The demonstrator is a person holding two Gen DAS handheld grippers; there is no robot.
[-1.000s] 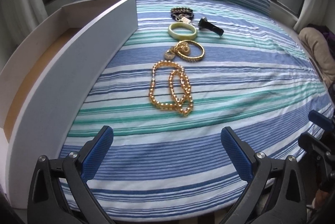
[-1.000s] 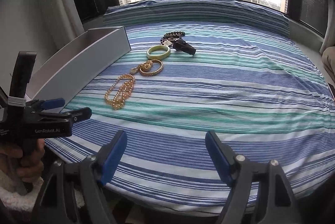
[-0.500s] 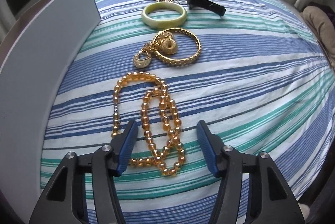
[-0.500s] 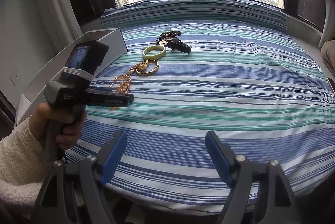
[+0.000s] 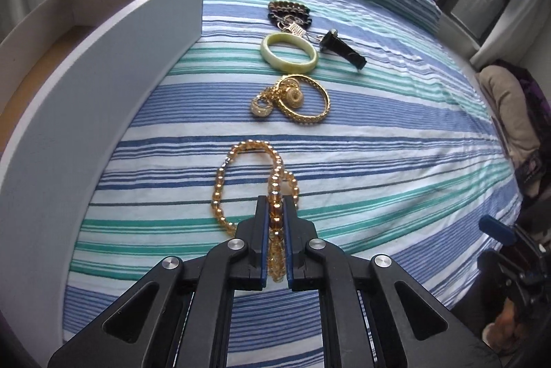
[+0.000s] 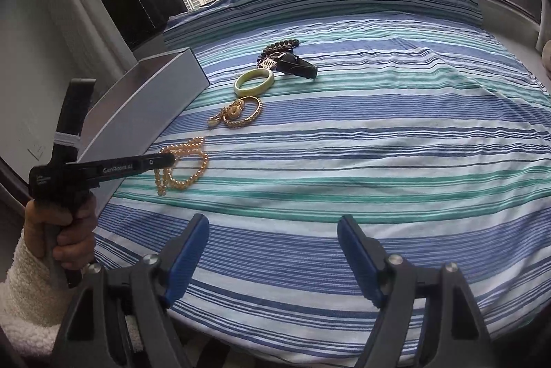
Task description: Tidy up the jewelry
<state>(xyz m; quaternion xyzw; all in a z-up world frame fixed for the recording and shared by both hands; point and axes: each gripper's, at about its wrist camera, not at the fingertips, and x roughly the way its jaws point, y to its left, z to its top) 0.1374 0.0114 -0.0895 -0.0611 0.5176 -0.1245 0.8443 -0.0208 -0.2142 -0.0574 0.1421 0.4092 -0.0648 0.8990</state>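
Note:
My left gripper is shut on the amber bead necklace, which lies partly lifted off the striped bedspread; it shows from the side in the right wrist view, with the necklace hanging from it. Beyond lie a gold bangle with small gold pieces, a pale green jade bangle, a dark bead bracelet and a black cylindrical piece. My right gripper is open and empty over the near edge of the bed.
A long white open box with a tan floor stands along the left side of the bed; in the right wrist view it lies behind the left gripper. Windows and curtains stand at the back. Clothes lie at the right.
My left gripper moved forward over the amber necklace, closed on it and began lifting it. My right gripper stayed open and nearly still.

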